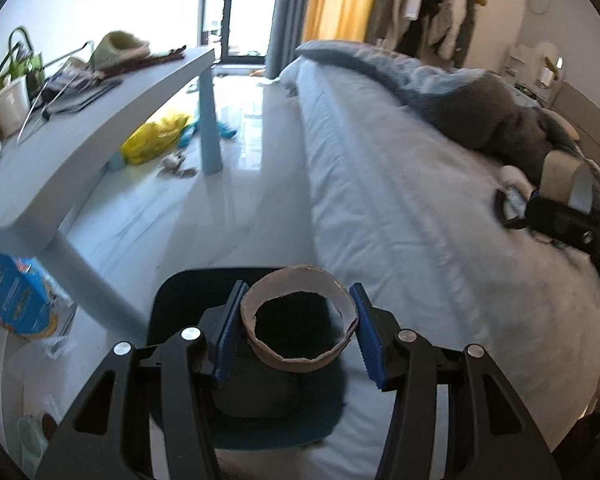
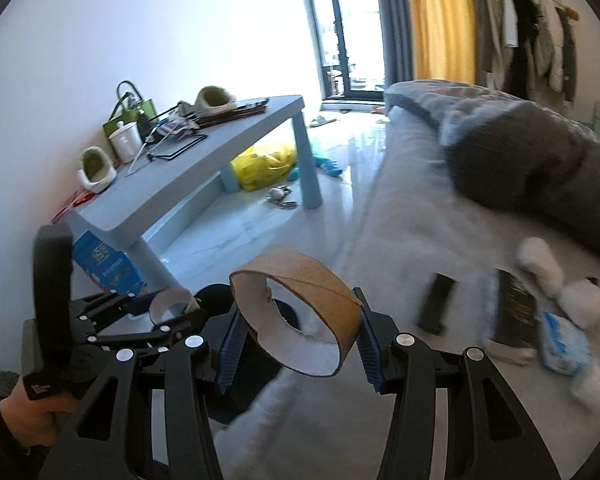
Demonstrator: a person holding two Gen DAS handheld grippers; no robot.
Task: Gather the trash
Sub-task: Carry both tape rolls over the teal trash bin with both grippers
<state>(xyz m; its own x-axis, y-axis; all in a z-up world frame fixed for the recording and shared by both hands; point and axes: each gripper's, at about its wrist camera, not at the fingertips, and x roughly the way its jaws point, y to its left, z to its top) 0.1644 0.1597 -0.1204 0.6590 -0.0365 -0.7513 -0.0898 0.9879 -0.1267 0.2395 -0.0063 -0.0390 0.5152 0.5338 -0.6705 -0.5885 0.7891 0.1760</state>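
My left gripper is shut on a torn cardboard tube ring and holds it over a black bin that stands beside the bed. The left gripper also shows in the right wrist view, low on the left. My right gripper is shut on a second, wider brown cardboard ring and holds it above the bed edge, just right of the bin. The right gripper also shows in the left wrist view, over the bed at the far right.
A blue table with slippers, a white jar and a green bag stands along the left wall. A yellow bag and small scraps lie on the floor under it. A blue box leans by its leg. Tissues, a black remote and a dark book lie on the bed.
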